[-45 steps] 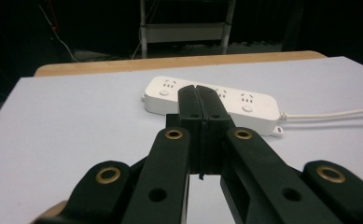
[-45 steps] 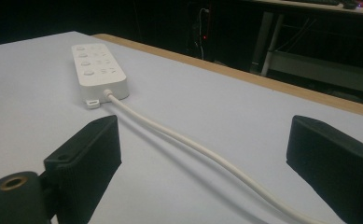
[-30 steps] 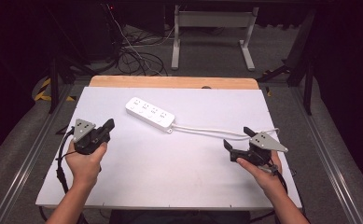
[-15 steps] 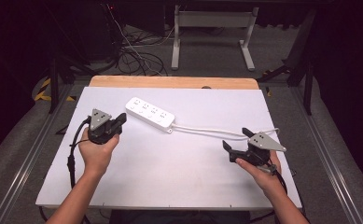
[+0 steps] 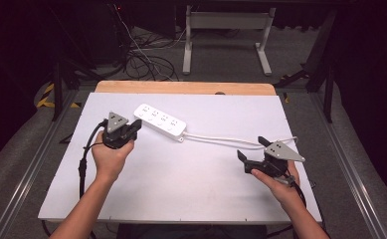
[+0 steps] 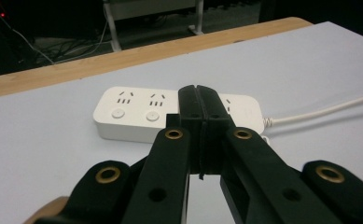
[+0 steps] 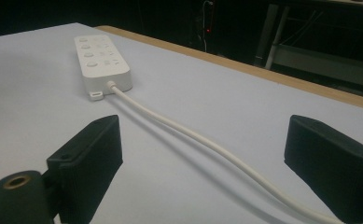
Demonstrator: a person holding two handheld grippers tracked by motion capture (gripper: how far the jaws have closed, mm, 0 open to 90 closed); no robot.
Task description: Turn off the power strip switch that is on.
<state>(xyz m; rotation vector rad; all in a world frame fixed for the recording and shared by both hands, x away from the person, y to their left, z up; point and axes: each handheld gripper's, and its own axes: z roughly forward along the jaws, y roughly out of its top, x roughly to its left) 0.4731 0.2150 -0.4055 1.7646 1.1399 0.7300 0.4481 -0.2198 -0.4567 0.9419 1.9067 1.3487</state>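
The white power strip (image 5: 159,119) lies flat toward the far left of the white table (image 5: 181,179), its cable (image 5: 221,140) trailing off to the right. The left gripper (image 5: 135,126), jaws pressed together on nothing, sits just beside the strip's left end, pointing at it. The right gripper (image 5: 250,149) hovers well apart near the right edge, jaws spread wide to either side of the cable without touching it.

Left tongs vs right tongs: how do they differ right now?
Left tongs are shut, jaws pressed together on nothing; right tongs stand wide open. Left sits close to the white power strip, aimed at it; right sits farther off, by its cable. Both are black and hand-held.
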